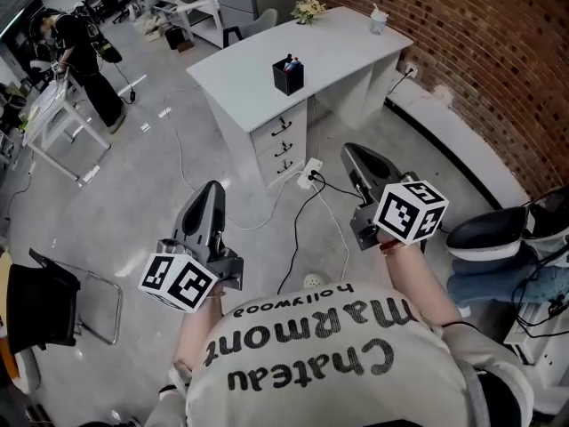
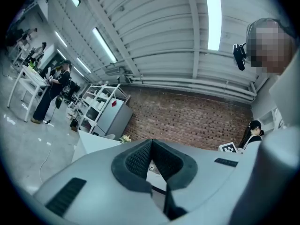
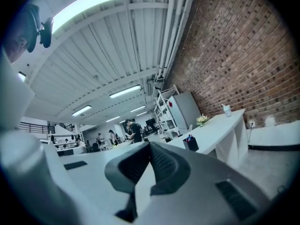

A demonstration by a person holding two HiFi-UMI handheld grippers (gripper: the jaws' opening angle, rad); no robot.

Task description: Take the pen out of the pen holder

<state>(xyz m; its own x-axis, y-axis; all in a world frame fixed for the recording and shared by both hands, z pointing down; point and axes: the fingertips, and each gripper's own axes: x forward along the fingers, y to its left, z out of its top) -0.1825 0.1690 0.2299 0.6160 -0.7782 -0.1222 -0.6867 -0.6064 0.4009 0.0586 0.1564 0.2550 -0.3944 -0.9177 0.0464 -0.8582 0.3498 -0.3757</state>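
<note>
Because the pen holder (image 1: 287, 76) stands well apart from the person, near the middle of the white table (image 1: 240, 78) across a stretch of floor (image 1: 133, 194), neither tool has anything to work on yet, and both are carried empty. The pens (image 1: 292, 62) sit upright inside the black holder, their coloured tops showing above its rim; none has been lifted out. On the same table a small bunch of flowers (image 1: 308, 8) and a cup (image 1: 379, 20) stand toward the far end, well clear of the holder, so the approach looks unobstructed from this side, where the drawers (image 1: 283, 140) face the person. The left gripper (image 1: 211, 189) is held out at about waist height, pointing forward and a touch upward toward the table, its marker cube (image 1: 178, 283) nearest the body. The right gripper (image 1: 354, 154) is carried beside it, level and aimed the same way; in the right gripper view the holder appears just right of its nose. Both pairs of jaws are pressed together with nothing between them, the ribbed pads meeting at their tips, which fits a carrying pose rather than a grasp. Loose cables (image 1: 311, 212) trail across the floor between the person and the table, something to step round, I would judge, on the way in
</note>
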